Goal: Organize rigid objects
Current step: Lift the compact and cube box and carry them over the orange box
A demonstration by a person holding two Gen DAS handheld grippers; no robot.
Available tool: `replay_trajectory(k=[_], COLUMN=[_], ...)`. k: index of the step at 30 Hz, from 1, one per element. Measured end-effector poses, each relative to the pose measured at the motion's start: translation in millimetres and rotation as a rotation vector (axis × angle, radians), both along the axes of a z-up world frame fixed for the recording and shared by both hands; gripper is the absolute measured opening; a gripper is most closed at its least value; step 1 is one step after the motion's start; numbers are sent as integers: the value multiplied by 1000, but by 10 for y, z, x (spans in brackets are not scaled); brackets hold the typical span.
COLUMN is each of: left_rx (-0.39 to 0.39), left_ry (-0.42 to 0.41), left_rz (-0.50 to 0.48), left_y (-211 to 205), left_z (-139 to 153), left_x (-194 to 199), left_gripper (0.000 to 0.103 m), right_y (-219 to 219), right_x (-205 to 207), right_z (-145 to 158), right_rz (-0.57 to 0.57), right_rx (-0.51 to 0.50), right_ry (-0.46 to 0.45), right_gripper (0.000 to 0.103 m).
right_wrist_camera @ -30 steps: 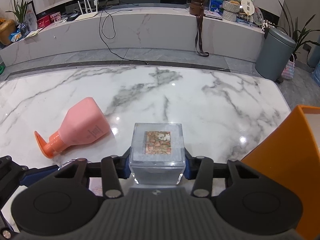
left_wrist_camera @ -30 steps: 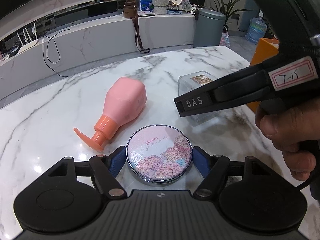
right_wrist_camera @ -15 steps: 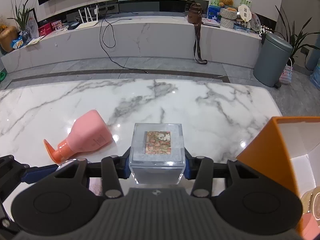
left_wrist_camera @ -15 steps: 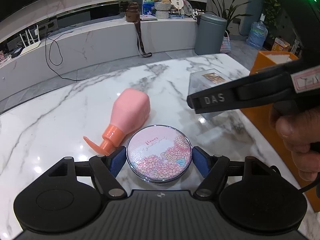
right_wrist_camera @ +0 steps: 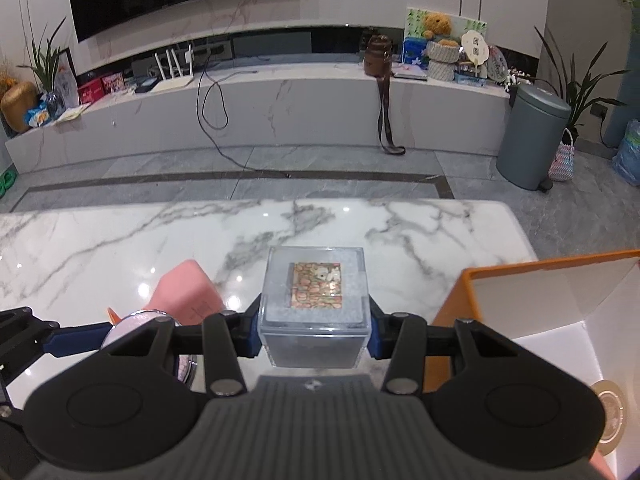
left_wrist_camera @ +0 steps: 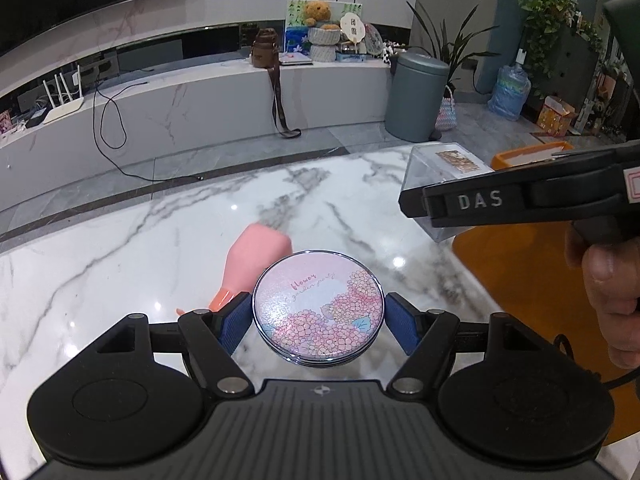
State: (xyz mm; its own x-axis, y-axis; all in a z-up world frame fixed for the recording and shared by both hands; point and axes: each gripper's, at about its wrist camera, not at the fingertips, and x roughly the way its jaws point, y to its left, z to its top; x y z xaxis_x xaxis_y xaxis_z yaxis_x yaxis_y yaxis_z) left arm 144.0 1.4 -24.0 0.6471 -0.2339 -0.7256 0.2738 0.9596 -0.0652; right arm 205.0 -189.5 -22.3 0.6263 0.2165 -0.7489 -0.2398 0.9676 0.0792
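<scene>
Clear cube box [right_wrist_camera: 314, 312], patterned card on its lid, sits clamped between the blue pads of the right gripper [right_wrist_camera: 314, 332], off the marble table [right_wrist_camera: 360, 232]. Round floral tin [left_wrist_camera: 318, 307] is pinched the same way across its rim by the left gripper [left_wrist_camera: 318, 320], jaws set wide to span it.

Changed over the last second: both loads have come up from the table. More floor and the far counter show beyond the table edge in both wrist views than before, and the pink pump bottle [left_wrist_camera: 256, 256] has shrunk and slid partly behind the tin. Orange bin [right_wrist_camera: 532, 292], only a corner of it in the right wrist view a second ago, now shows its white inside and a gold disc [right_wrist_camera: 608, 404] lying on its bottom.

Reading: lift phase done or nearly so; both pieces look bound for the orange bin. The bottle lies on its side on the table, left of the bin, not yet dealt with.

Pose: both grippers pitch forward and down at a moderate slant. Right gripper is nearer the bin, cube just left of its orange wall. Left gripper is further left of the bin, tin above the bottle's neck. A hand [left_wrist_camera: 612, 300] grips the right tool's handle at the frame edge.

Watch: the cube has to clear the bin's near wall before release.
</scene>
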Motion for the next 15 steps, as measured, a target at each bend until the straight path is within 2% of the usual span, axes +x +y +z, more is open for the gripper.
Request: replay_trajectory(k=[15], left_rx=[-30], left_ry=[-53], left_rz=[-21], left_y=[-169], left_z=[221], left_x=[-37], left_gripper=[83], right_y=[-413], right_x=[-190], right_z=[367], right_rz=[-54], right_rx=[59], right_ry=[-69], right_gripper=[47])
